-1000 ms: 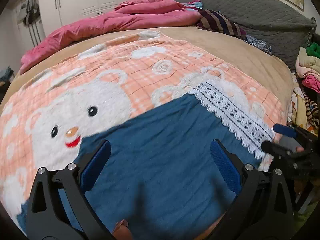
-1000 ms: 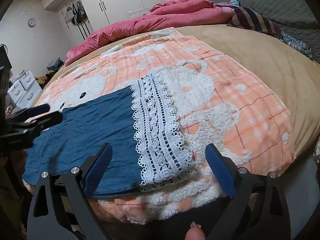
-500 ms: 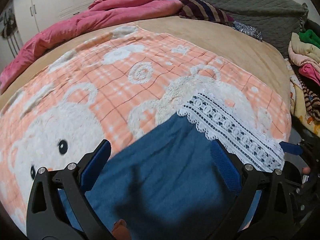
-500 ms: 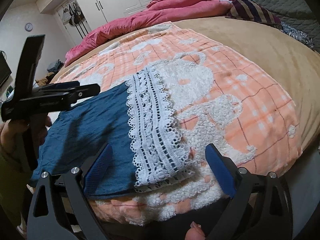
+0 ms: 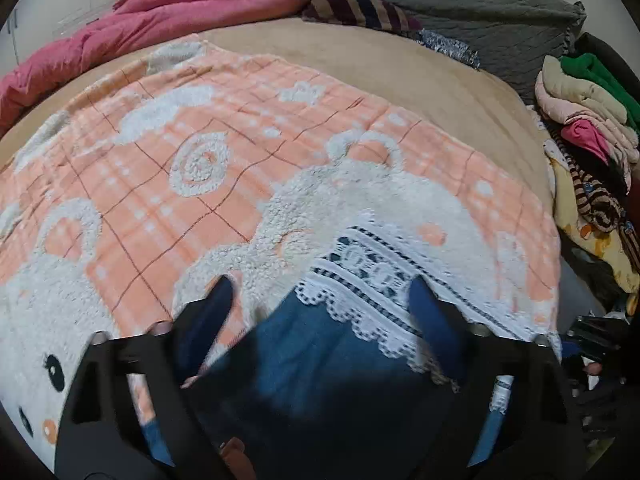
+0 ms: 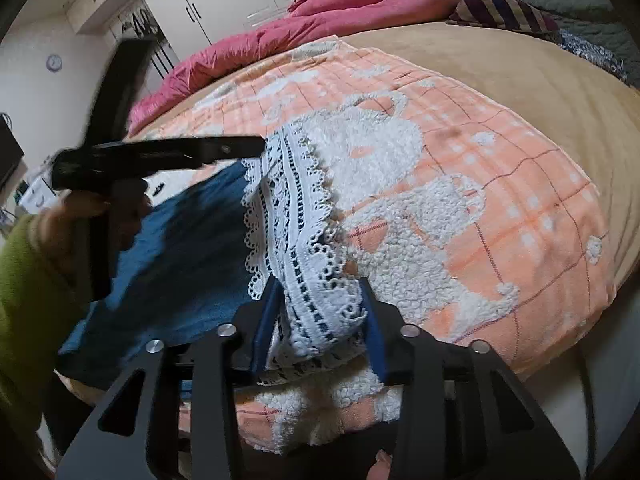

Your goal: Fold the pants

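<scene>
At the near edge of the bed, the right gripper (image 6: 320, 320) is closing on the white lace hem (image 6: 308, 248) of the blue pants (image 6: 180, 248); the lace is bunched between its blue pads, which look to be pressing it. Farther along that hem, toward the middle of the bed, the left gripper (image 5: 320, 320) has its jaws apart and closing, straddling the hem's far corner where blue cloth meets lace, not yet pinching it. The pants lie flat on the peach bear blanket (image 5: 180, 160), along its near edge. Judging by this, the step in hand is taking hold of the leg end at both corners. Next, the left gripper must clamp fully, then both should lift together and carry the hem toward the waistband, keeping it taut and level.
</scene>
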`<move>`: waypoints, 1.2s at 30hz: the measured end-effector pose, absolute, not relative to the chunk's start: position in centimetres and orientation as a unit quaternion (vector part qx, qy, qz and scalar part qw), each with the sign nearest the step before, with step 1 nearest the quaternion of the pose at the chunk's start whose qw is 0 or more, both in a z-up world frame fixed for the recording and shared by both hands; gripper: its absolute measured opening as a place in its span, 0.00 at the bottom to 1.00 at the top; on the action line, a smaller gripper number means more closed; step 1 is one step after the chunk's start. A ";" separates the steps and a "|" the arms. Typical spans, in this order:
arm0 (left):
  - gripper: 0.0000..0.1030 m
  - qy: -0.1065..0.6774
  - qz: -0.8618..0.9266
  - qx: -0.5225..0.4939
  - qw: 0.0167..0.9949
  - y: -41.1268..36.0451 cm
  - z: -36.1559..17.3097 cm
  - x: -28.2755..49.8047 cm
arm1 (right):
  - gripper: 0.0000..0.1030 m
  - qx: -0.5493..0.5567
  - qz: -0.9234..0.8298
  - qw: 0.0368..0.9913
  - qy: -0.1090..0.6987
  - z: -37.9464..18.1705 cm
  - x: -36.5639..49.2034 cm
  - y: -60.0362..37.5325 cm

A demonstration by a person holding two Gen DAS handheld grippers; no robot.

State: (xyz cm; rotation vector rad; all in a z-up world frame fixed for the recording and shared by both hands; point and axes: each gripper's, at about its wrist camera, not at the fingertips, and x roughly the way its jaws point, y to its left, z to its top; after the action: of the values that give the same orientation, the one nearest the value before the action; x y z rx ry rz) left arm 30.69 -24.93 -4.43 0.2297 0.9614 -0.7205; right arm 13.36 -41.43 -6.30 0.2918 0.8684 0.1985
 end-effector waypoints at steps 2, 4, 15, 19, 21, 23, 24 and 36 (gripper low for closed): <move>0.70 0.460 -0.343 0.103 0.813 -24.8 -5.0 31.4 | 0.34 0.143 0.097 0.893 0.416 -6.2 13.2 -41.6; 0.68 0.465 -0.355 0.097 0.805 -24.8 -5.5 31.9 | 0.34 0.146 0.099 0.893 0.414 -6.2 13.1 -41.6; 0.46 0.491 -0.424 0.053 0.759 -25.6 -6.8 32.5 | 0.39 0.160 0.099 0.884 0.429 -6.8 13.5 -41.8; 0.23 0.499 -0.434 0.036 0.749 -25.4 -6.7 32.4 | 0.37 0.144 0.100 0.885 0.431 -6.7 13.6 -41.1; 0.18 0.495 -0.432 0.038 0.753 -25.4 -6.6 32.1 | 0.27 0.136 0.104 0.889 0.425 -6.4 13.5 -41.0; 0.15 0.487 -0.433 0.039 0.758 -25.2 -6.1 31.6 | 0.24 0.140 0.118 0.891 0.415 -6.1 13.3 -40.9; 0.15 0.482 -0.435 0.037 0.760 -25.1 -5.9 31.5 | 0.24 0.135 0.119 0.893 0.412 -5.9 13.2 -40.8; 0.14 0.439 -0.448 -0.021 0.778 -19.3 -2.1 29.8 | 0.21 0.107 0.179 0.906 0.367 -2.1 12.2 -37.3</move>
State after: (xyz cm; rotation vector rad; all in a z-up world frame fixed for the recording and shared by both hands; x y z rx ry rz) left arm 29.81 -19.27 -2.12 -0.0462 0.9490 -0.9695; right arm 12.17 -37.34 -2.09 0.2205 0.7588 0.3706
